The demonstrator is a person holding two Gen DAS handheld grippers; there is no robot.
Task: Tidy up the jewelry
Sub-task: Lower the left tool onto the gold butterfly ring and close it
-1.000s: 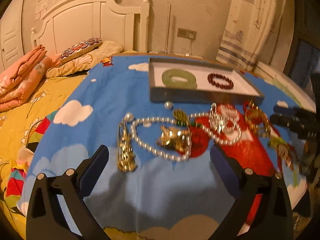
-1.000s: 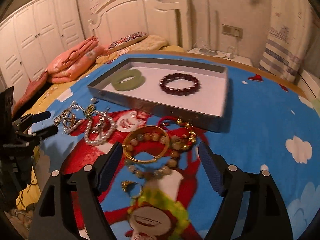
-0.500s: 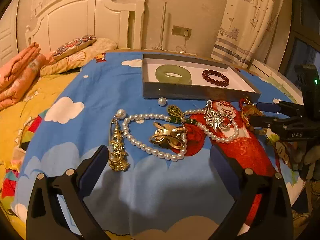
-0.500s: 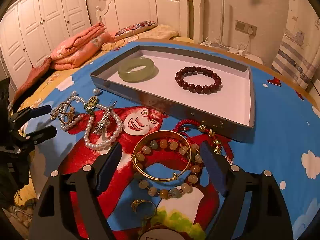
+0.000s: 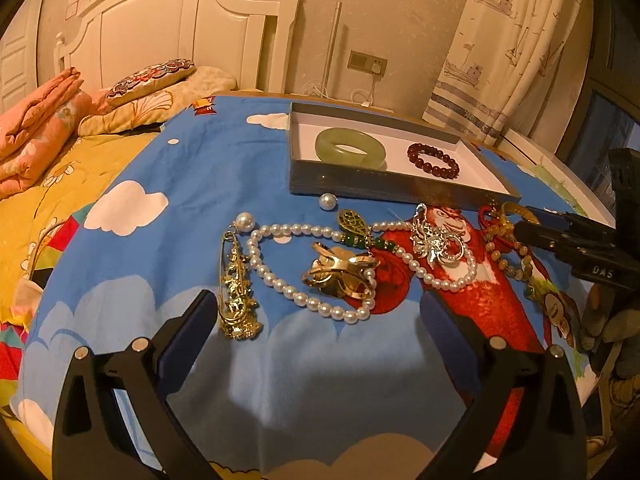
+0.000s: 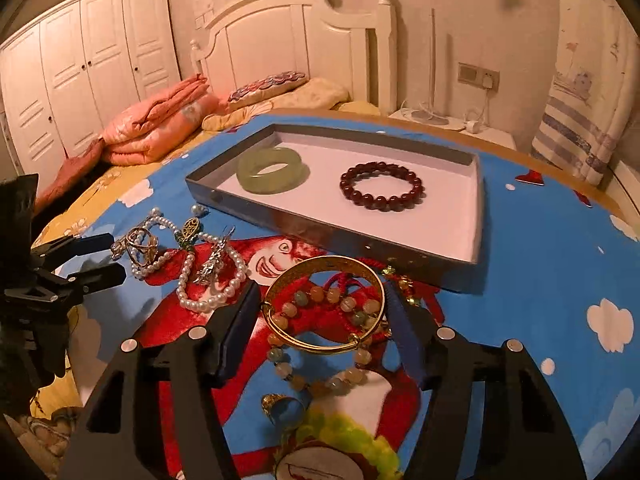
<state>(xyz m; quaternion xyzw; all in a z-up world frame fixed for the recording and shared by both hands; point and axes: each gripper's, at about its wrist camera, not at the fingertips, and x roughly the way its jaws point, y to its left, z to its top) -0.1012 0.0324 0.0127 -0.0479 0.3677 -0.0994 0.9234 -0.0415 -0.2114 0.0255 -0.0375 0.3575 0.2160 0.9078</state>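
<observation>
So the tray [image 6: 248,208] already had a jade bangle [image 6: 272,170] and a red bead bracelet [image 6: 382,186] in it; everything else was loose on the blue cloth [image 6: 540,264] in front of it. The right gripper [image 6: 320,308] had its fingers either side of the gold bangle [image 6: 324,304], close to the rim but I couldn't tell if they actually touched; looked like the pick-up step for that one. It sat on top of a beaded bracelet [image 6: 320,376] and red cord [image 6: 340,312], so the next move probably needed a clean pinch and lift without dragging those. The left gripper [image 5: 316,312] was wide open, holding nothing, hovering just short of the pearl necklace [image 5: 280,276] and gold clip [image 5: 340,272].
</observation>
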